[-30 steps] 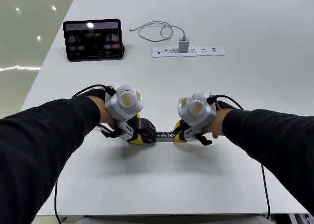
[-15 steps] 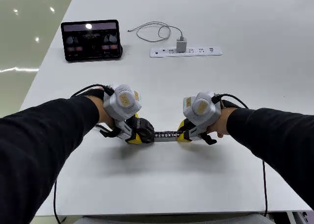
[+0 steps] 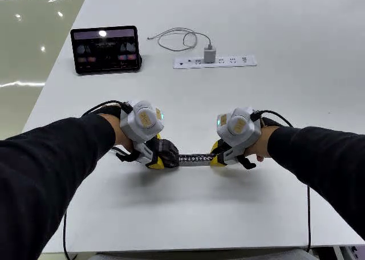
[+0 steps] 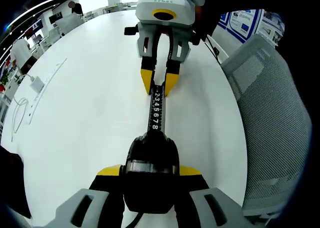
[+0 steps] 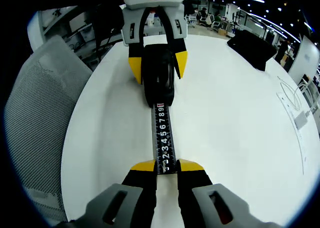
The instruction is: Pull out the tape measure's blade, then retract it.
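Observation:
A black tape measure case [image 3: 166, 153] rests on the white table, and my left gripper [image 3: 158, 159] is shut on it; it sits between the yellow-tipped jaws in the left gripper view [image 4: 151, 173]. Its numbered blade [image 3: 195, 157] runs right to my right gripper [image 3: 217, 159], which is shut on the blade's end. In the right gripper view the blade [image 5: 162, 135] leads from the jaws up to the case [image 5: 158, 80], with digits up to 9 visible. In the left gripper view the blade [image 4: 156, 112] reaches the right gripper [image 4: 159, 83].
At the back of the table [image 3: 188, 214] stand a dark tablet [image 3: 105, 48] on the left and a white power strip [image 3: 215, 61] with a plugged charger and coiled cable [image 3: 181, 39]. A grey mesh chair [image 4: 270, 123] stands beside the table's near edge.
My right gripper has moved right, away from the case, and more of the blade now shows between the grippers. The left gripper stays put on the case.

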